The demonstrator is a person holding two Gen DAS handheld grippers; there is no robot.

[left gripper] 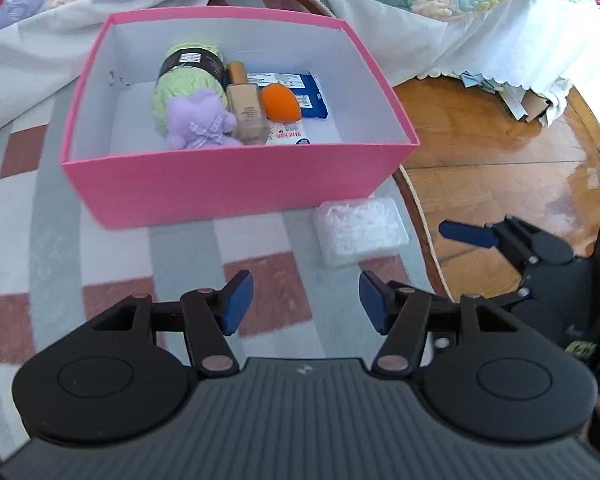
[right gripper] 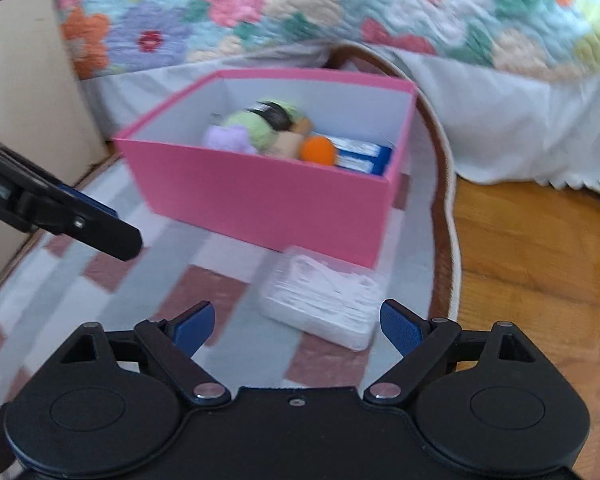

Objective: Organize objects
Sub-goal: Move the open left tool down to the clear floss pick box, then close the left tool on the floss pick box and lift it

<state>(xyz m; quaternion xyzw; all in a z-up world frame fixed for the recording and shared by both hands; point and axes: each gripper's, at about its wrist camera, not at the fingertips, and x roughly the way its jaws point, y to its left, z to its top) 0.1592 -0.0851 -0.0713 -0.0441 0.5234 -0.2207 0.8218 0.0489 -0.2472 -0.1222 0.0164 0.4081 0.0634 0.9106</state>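
A pink box (left gripper: 236, 184) is sitting on a checked rug (left gripper: 60, 240), its top open and its inside white. Lying in it, side by side, are a green yarn skein (left gripper: 188, 80) with a dark printed band, a lilac plush toy (left gripper: 200, 124), a beige foundation bottle (left gripper: 246, 108), an orange makeup sponge (left gripper: 280, 102) and a blue wipes pack (left gripper: 308, 96). The bottle's lettering and the band's label are too small to read; red characters are showing on a white packet (left gripper: 288, 136) under the sponge, also illegible.

Just outside the box's near right corner, a clear plastic case (right gripper: 324, 300) of white floss picks is resting on the rug, close to the box wall (whether touching it, I cannot tell).

The left gripper (left gripper: 306, 300) is hovering over the rug in front of the box, released and holding nothing. The right gripper (right gripper: 296, 320) is also spread wide, with the clear case lying just ahead, between the lines of its blue pads (right gripper: 400, 324) but not touched by them. A flowered quilt (right gripper: 300, 8) is hanging behind the box, and the wooden floor (left gripper: 500, 152) is showing to the right.
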